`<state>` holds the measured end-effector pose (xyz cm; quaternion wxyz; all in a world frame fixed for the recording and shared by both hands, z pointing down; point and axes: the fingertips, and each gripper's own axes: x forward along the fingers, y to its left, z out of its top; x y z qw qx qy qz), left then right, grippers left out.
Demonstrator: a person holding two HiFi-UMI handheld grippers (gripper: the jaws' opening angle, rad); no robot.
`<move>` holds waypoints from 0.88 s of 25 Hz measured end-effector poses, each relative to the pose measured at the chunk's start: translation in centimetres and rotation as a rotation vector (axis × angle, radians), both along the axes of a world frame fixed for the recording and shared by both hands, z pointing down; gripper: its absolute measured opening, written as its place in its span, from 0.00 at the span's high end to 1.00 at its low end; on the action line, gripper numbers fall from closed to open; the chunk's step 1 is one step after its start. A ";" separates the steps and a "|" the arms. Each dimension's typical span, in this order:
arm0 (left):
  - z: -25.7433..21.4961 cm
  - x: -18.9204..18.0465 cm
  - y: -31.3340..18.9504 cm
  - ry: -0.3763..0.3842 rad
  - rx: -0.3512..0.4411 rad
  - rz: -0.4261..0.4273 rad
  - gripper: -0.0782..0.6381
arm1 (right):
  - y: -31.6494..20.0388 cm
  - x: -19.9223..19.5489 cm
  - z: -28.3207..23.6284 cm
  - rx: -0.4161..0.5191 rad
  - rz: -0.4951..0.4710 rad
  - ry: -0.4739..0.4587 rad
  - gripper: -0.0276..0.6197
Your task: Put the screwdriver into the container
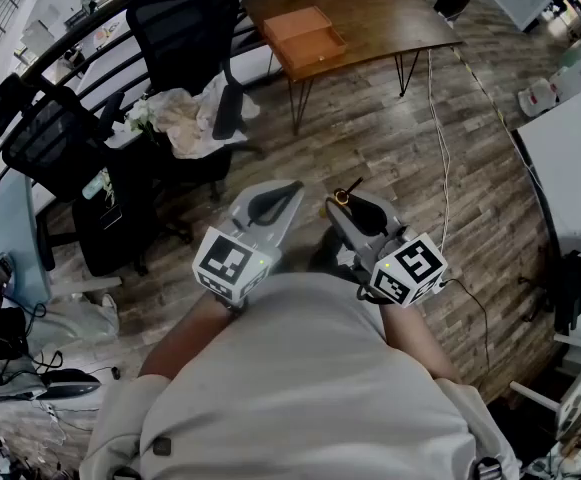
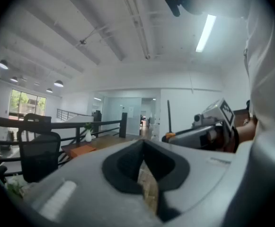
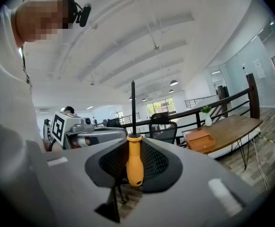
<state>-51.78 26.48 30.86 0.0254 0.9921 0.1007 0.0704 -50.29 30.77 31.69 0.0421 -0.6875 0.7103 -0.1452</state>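
Observation:
My right gripper is shut on a screwdriver with an orange handle and a dark shaft that points straight up. In the head view that screwdriver shows as an orange ring at the tip of the right gripper, held close in front of my chest. My left gripper sits beside it, shut with nothing between its pads. An orange box-like container lies on the wooden table well ahead of both grippers; the same container appears at the right of the right gripper view.
Two black office chairs stand ahead to the left, one with crumpled cloth beside it. A white cable runs across the wooden floor. A white tabletop lies to the right, and a black railing runs behind the chairs.

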 end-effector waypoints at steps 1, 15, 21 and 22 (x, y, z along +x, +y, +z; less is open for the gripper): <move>0.0 0.0 -0.2 0.000 -0.001 -0.002 0.89 | -0.1 0.0 0.1 0.000 -0.001 -0.001 0.83; 0.7 0.8 -2.5 -0.003 -0.013 -0.021 0.89 | -1.3 2.1 0.0 0.011 -0.008 -0.014 0.83; 1.2 2.7 -2.8 -0.009 -0.018 -0.020 0.89 | -1.7 4.4 0.4 0.001 -0.013 -0.018 0.83; 1.3 3.2 -2.9 -0.011 -0.018 -0.020 0.89 | -1.8 4.9 0.5 0.001 -0.014 -0.019 0.83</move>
